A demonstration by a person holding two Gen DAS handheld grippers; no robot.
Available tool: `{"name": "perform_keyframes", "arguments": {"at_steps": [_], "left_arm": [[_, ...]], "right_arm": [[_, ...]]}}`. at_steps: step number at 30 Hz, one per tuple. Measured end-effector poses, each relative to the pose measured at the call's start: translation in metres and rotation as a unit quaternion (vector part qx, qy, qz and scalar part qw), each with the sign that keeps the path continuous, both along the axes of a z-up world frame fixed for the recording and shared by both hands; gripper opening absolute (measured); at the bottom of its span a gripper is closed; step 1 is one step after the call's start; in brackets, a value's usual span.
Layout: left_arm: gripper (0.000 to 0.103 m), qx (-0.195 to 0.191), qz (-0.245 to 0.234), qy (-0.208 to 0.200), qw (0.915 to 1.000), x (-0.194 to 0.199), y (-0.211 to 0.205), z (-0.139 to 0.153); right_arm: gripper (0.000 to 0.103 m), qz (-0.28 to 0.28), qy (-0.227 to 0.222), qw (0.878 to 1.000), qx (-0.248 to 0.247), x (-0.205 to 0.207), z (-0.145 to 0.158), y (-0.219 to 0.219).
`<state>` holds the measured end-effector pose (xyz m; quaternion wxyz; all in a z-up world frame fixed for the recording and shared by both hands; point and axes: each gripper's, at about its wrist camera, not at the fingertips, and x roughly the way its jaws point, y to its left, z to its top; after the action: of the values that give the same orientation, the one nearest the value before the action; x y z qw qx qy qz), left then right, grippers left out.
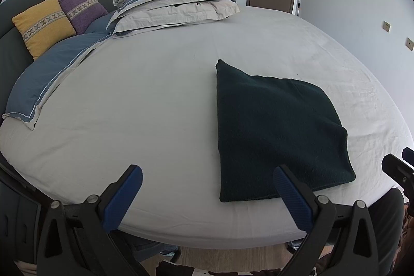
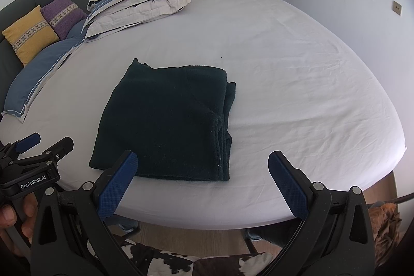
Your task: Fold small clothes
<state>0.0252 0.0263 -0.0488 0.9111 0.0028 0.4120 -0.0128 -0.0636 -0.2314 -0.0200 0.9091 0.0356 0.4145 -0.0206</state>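
The dark green fleecy garment (image 2: 165, 120) already lies folded into a layered square near the front edge of the white-sheeted bed (image 2: 297, 84), and with the left hand-held gripper (image 1: 207, 195) and right hand-held gripper (image 2: 203, 183) both spread wide and empty, the fold looks essentially finished.

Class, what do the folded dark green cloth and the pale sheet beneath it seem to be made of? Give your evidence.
Folded dark green cloth: probably fleece or terry knit, matte; its surface looks nubbly and its stacked edges thick and soft. Pale sheet: likely thin woven cotton, smooth and matte; fine sharp creases run across it. Neither fibre can be confirmed by sight.
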Motion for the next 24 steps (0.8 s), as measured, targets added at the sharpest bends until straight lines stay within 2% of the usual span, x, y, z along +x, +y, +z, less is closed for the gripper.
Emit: {"name": "perform_keyframes", "arguments": {"at_steps": [24], "left_arm": [[0.103, 0.000, -0.001, 0.001, 1.0000, 0.0000, -0.0001, -0.0027]], "right_arm": [[0.103, 0.001, 0.002, 1.000, 0.000, -0.0042, -0.0052, 0.0049]]}}
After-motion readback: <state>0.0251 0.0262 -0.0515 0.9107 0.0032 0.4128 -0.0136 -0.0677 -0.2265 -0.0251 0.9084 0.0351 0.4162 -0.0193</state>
